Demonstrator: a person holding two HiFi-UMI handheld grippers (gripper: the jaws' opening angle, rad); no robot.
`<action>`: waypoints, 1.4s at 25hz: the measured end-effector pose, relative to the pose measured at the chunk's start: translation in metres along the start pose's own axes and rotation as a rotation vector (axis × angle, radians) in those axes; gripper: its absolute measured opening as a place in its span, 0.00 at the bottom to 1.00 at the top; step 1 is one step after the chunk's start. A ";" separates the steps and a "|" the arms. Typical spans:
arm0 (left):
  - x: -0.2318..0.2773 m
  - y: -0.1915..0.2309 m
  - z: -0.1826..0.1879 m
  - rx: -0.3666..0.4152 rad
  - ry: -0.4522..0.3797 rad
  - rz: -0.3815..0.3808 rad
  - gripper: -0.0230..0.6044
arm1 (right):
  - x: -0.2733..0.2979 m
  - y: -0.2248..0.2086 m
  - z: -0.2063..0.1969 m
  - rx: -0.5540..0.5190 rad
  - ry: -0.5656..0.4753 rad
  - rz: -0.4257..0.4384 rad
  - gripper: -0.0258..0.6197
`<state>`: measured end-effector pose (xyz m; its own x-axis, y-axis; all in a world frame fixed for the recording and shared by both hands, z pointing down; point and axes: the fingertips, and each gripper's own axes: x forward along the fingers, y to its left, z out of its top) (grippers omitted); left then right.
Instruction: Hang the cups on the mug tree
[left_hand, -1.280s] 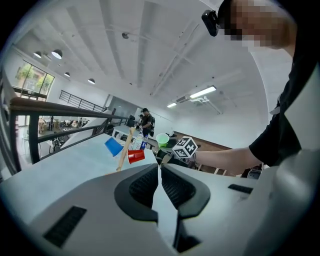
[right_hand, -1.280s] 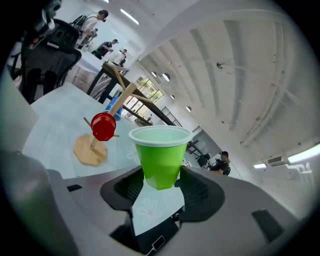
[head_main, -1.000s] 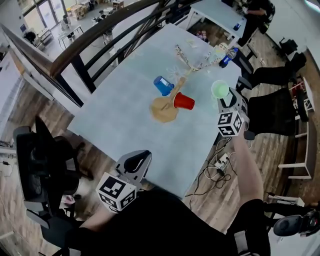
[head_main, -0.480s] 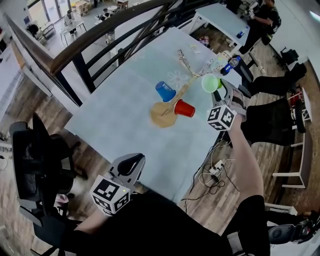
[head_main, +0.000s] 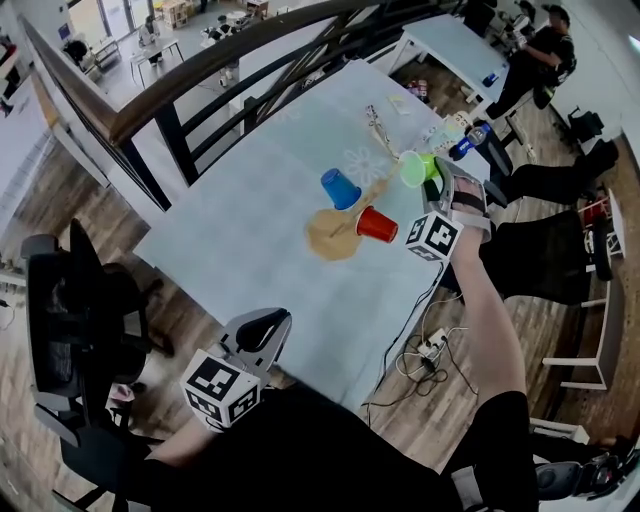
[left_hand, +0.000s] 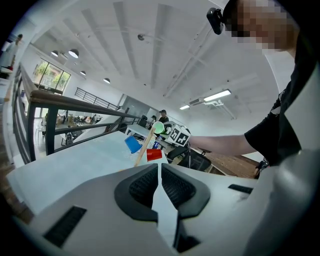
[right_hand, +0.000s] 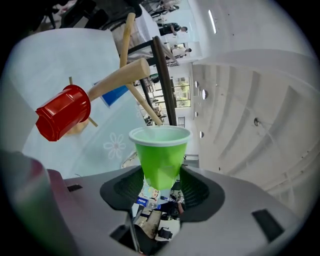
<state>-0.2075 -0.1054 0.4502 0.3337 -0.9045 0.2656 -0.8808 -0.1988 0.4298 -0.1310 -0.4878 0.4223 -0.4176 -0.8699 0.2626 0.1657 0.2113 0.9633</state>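
Open-plan office space with a dark railing (head_main: 200, 70) runs along the far side of a pale blue-grey table (head_main: 240, 250), whose top carries a faint white daisy print (head_main: 358, 160). On the table stands a wooden mug tree (head_main: 330, 235) on a round base. A blue cup (head_main: 340, 187) hangs on one of its pegs and a red cup (head_main: 377, 225) on another, on the side of the tree towards the right gripper.

The right gripper (head_main: 432, 182) reaches in over the table's right edge and pinches a green cup (head_main: 416, 168) by its narrow lower part, with a pad on either side and the open rim pointing away from the gripper. The green cup is beside the tree's upper pegs. In the right gripper view a thin peg runs just behind its rim, and I cannot tell whether they touch.

The left gripper (head_main: 268, 320) hovers at the near edge of the table, well apart from the tree, its jaws pressed together with nothing between them.

Below the green cup, the right gripper view shows a bottle (right_hand: 144, 201) with a blue label whose small white print looks like "pepsi". Each gripper's cube shows black-and-white square markers (head_main: 432, 237).
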 end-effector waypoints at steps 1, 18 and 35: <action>0.000 0.001 0.000 -0.001 0.000 0.000 0.08 | 0.000 0.000 0.004 -0.020 -0.007 -0.005 0.43; -0.004 0.011 -0.006 -0.022 0.016 0.019 0.08 | 0.003 0.020 0.041 -0.219 -0.075 -0.048 0.43; -0.001 0.010 -0.010 0.020 0.037 0.036 0.08 | -0.005 0.041 0.058 -0.302 -0.089 -0.037 0.43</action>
<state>-0.2137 -0.1027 0.4627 0.3134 -0.8966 0.3128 -0.8991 -0.1740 0.4017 -0.1741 -0.4492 0.4642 -0.5026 -0.8292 0.2448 0.4013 0.0271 0.9156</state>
